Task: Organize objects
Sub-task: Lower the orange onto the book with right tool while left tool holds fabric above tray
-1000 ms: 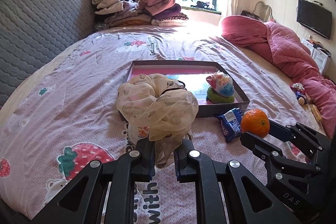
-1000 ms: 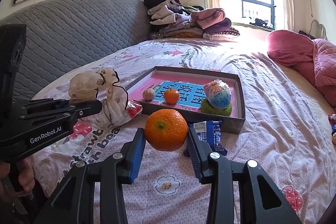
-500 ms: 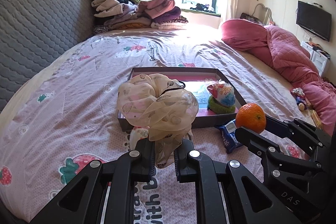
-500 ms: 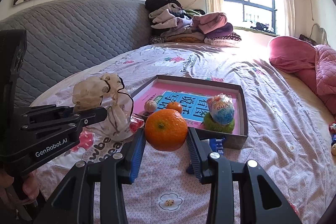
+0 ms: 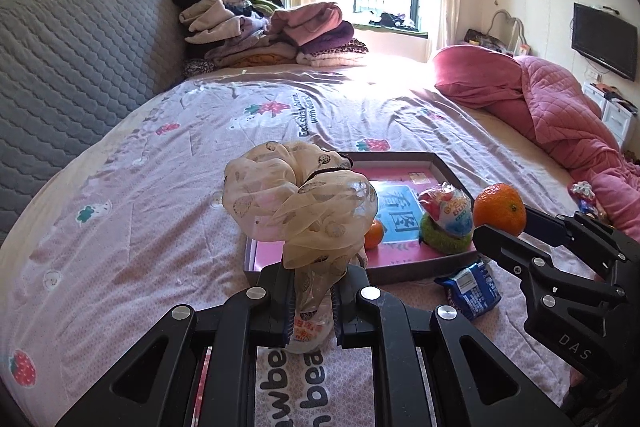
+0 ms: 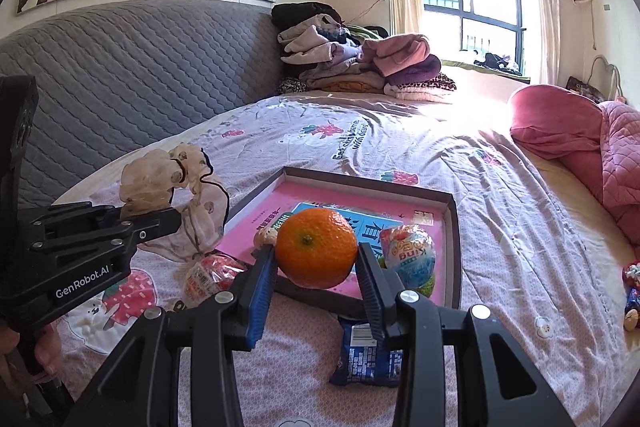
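Bedroom, strawberry-print bedsheet

Bed with strawberry-print sheet, bearing shallow box, blue snack packet, folded clothes pile, pink quilt.

A cream sheer scarf, bunched and dotted with small prints, is hanging pinched at its lower end above the bed. A round orange is sitting clamped, stem end facing the camera, over the near rim of a shallow box. Inside the box, a small orange, a wrapped sweet on a green ring are lying. A blue snack packet is lying on the bed just beside the box.
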